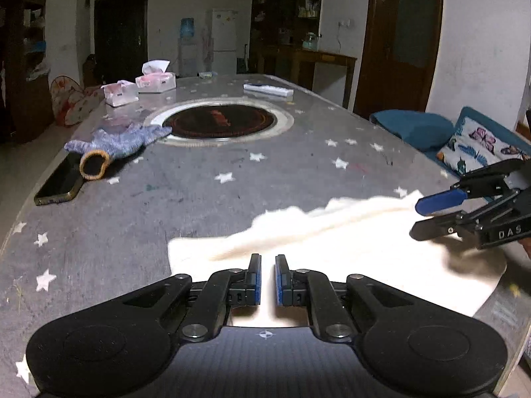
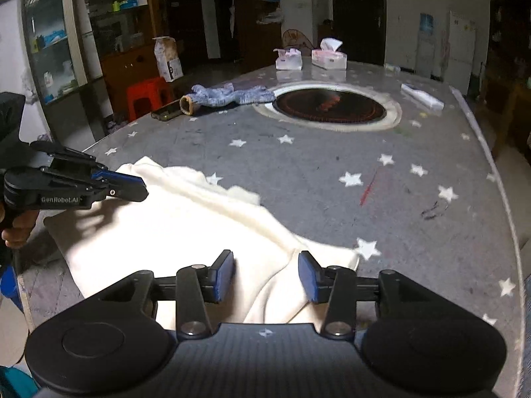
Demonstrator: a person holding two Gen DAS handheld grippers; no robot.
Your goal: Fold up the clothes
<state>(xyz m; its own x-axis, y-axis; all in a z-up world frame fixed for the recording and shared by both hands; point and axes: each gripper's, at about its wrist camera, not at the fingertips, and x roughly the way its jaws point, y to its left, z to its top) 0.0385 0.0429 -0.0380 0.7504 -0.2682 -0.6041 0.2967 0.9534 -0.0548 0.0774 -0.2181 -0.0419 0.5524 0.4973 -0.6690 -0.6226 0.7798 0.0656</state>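
Right now a cream cloth [image 2: 186, 232] lies rumpled on the near part of the counter [image 2: 332, 172], a grey star-printed top; its far edge is bunched into a ridge, and one corner reaches out just beyond the right hand-held gripper [image 2: 265, 275]. That gripper hovers low over the cloth with its blue pads well apart, a fold of cloth below the gap, nothing pinched between them. The left hand-held gripper [image 1: 267, 273] sits over the cloth's other side; its jaws are nearly together with only a thin slit between the pads, and whether any cloth is caught there I cannot tell. From the left wrist view the right gripper comes in from the right edge, jaws parted above the cloth. Farther ahead of both grippers a round dark hotplate [image 1: 219, 121] is set into the counter; to its left lie a blue knitted glove [image 1: 122, 142] with a tan cuff and a phone [image 1: 59, 182] just beside it; two tissue packs [image 1: 139, 88] stand beyond.
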